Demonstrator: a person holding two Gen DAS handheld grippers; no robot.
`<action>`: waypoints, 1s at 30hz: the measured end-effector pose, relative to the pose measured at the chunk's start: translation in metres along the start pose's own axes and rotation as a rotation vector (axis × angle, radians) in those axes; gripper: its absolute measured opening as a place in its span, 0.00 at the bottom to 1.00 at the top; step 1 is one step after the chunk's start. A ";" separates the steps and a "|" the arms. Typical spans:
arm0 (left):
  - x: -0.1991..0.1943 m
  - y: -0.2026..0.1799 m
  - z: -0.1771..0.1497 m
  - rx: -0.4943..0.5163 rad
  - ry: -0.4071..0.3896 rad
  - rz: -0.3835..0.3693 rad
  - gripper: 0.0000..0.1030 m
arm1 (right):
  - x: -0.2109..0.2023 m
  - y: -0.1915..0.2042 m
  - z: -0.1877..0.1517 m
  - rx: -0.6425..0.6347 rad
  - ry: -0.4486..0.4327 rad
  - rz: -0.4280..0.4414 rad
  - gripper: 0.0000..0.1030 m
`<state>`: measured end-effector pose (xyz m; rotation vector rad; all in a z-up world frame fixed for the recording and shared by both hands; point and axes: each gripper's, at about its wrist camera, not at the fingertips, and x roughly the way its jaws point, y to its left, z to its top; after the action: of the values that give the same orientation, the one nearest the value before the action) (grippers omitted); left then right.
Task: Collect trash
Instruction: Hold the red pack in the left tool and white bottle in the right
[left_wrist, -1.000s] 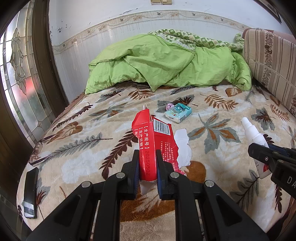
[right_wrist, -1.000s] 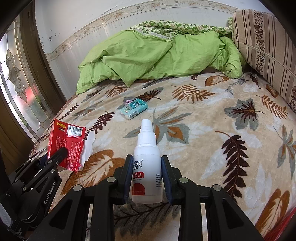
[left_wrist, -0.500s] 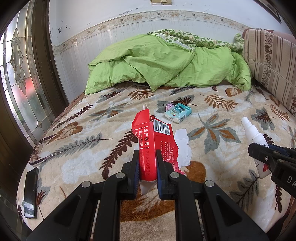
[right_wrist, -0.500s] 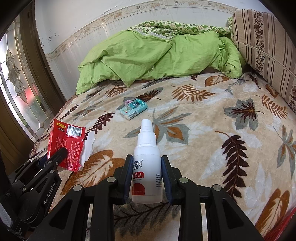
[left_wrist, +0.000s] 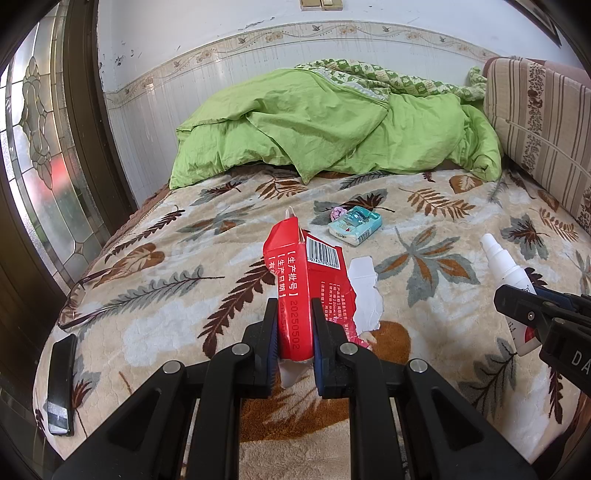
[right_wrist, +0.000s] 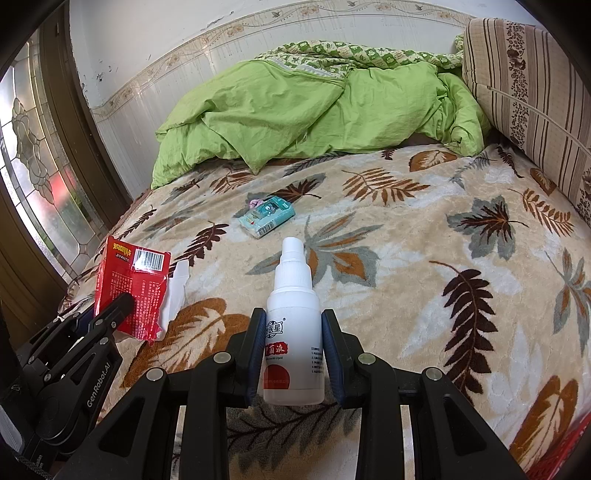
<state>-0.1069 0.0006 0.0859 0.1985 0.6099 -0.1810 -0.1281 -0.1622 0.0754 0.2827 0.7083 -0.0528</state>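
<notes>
My left gripper (left_wrist: 294, 309) is shut on a torn red carton (left_wrist: 301, 280) with a barcode and white inner flaps, held above the leaf-patterned blanket (left_wrist: 424, 229). The carton also shows at the left of the right wrist view (right_wrist: 129, 291). My right gripper (right_wrist: 293, 319) is shut on a white spray bottle (right_wrist: 293, 332) with a red label, nozzle pointing away. The bottle also shows at the right of the left wrist view (left_wrist: 506, 269). A teal tissue pack (left_wrist: 355, 225) with a small pink wrapper beside it lies further up the bed; it also shows in the right wrist view (right_wrist: 267, 216).
A crumpled green duvet (left_wrist: 332, 129) lies at the head of the bed. A striped cushion (left_wrist: 543, 122) stands at the right. A black phone (left_wrist: 61, 384) and a pair of glasses (left_wrist: 79, 299) lie near the bed's left edge, by a stained-glass door (left_wrist: 37, 147).
</notes>
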 end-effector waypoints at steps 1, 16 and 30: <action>0.000 0.000 0.000 0.000 -0.001 0.000 0.14 | 0.000 0.000 0.000 0.000 0.000 0.000 0.31; 0.000 0.000 0.000 0.001 -0.001 -0.001 0.14 | 0.000 -0.001 0.000 0.001 0.000 0.000 0.31; -0.003 -0.004 0.000 -0.004 0.003 -0.020 0.14 | -0.005 -0.004 0.000 0.011 -0.011 0.002 0.31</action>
<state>-0.1102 -0.0025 0.0874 0.1886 0.6155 -0.1988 -0.1323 -0.1665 0.0781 0.2933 0.6972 -0.0558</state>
